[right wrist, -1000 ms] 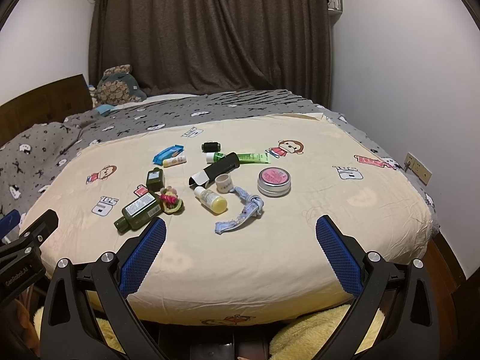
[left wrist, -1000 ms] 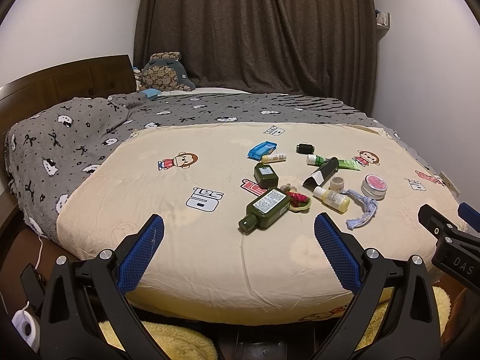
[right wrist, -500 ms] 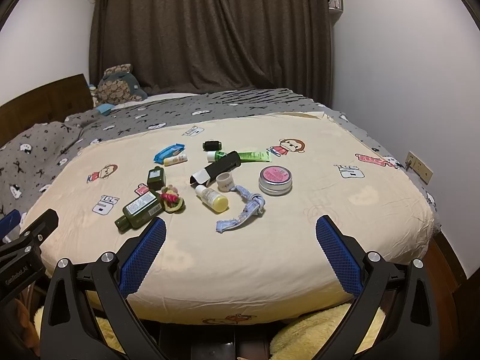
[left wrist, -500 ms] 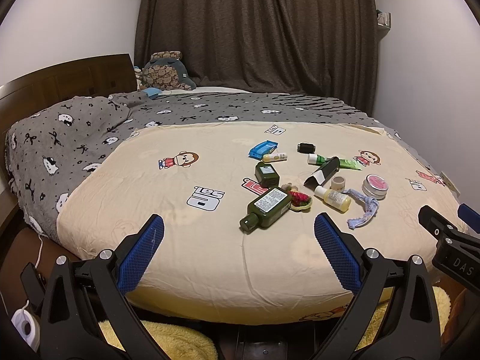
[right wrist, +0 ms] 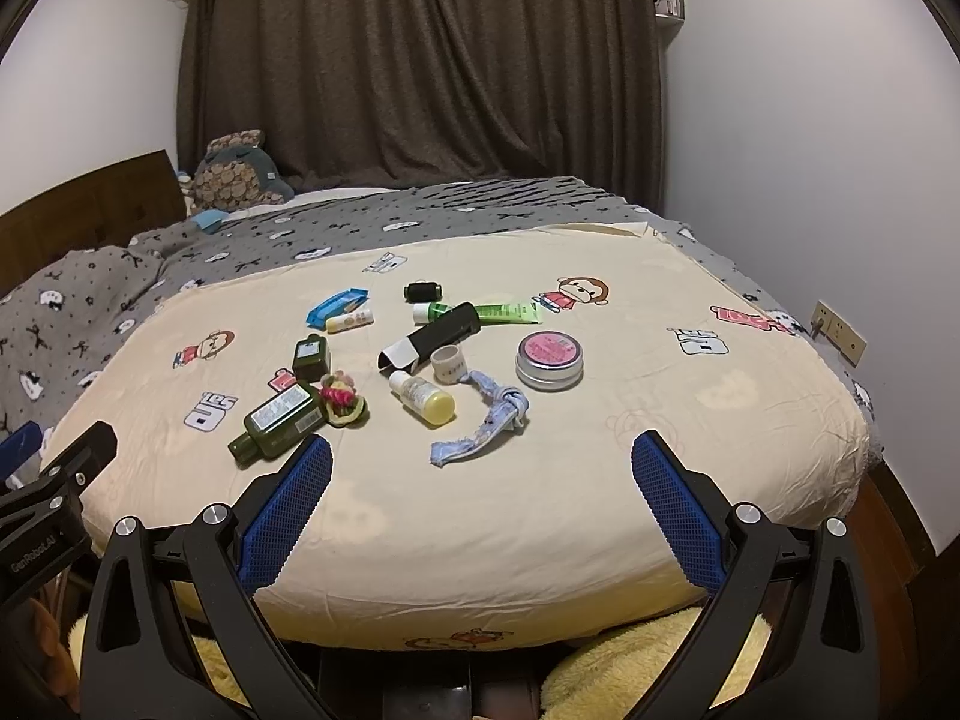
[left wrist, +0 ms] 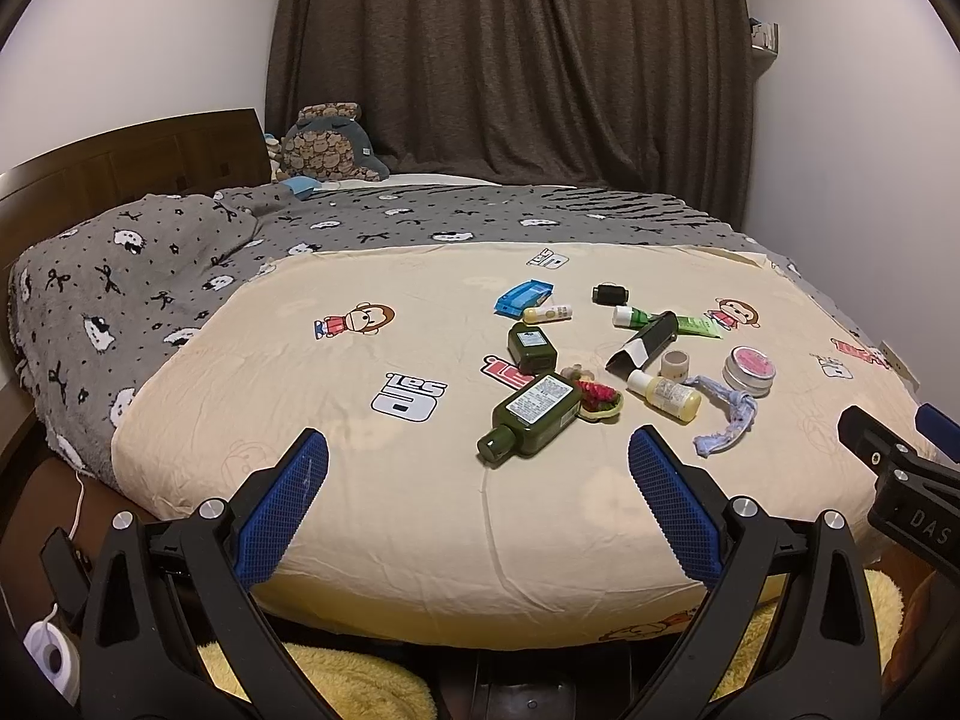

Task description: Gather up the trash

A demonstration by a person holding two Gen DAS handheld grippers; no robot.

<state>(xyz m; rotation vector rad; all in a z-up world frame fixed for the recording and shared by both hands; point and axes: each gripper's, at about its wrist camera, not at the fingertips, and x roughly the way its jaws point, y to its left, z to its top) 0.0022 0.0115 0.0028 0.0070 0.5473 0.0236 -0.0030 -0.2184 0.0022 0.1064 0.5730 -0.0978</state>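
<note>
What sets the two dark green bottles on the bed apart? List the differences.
The larger green bottle is long, and its white label faces up; the smaller green bottle is squat with a dark label. The larger lies nearer the grippers, touching a red-and-green item; the smaller lies farther back. Both lie flat on the cream sheet.

"DAS" is showing in pale letters on the black body of the right tongs (left wrist: 912, 516), at the right edge of the left wrist view. "GenRobot.AI" is running along the black body of the left tongs (right wrist: 36, 558), at the left edge of the right wrist view. The sheet (right wrist: 540, 480) is carrying printed logo patches (left wrist: 409, 397) that are reading mirrored, roughly "les". White label on the big green bottle (left wrist: 531, 414), just right of that patch, is too small to read.
</note>
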